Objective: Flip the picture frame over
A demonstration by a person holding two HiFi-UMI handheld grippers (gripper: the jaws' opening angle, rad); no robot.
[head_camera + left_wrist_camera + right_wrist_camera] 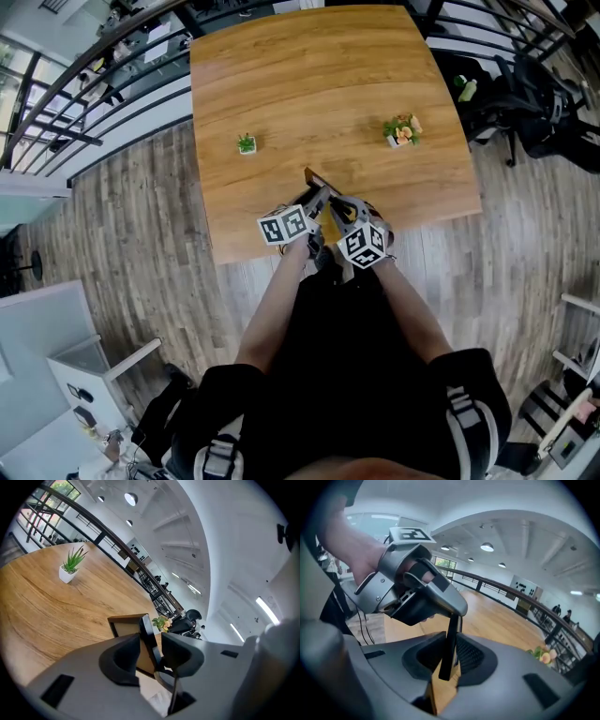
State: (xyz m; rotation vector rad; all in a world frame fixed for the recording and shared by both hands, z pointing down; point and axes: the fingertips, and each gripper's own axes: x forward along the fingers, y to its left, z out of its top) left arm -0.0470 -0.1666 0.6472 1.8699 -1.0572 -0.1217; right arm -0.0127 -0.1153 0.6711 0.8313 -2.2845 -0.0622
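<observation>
Left gripper [150, 651] and right gripper [450, 656], each clamped on an edge of the picture frame [125, 627], tilted up between them over the wooden table's [328, 84] near side. Beyond: green plant [247, 142], flowering plant [402, 131], railing [103, 80], grey plank floor [141, 216].

Wooden table [328, 75], plank floor [141, 216], perhaps chairs [539, 112]

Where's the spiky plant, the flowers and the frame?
Spiky green plant in white pot [67, 574]: left gripper view, pot.
Peach flowers in white pot [404, 132]: head view, blooms.
Dark brown wooden picture frame [125, 619]: left gripper view, top edge.
</observation>
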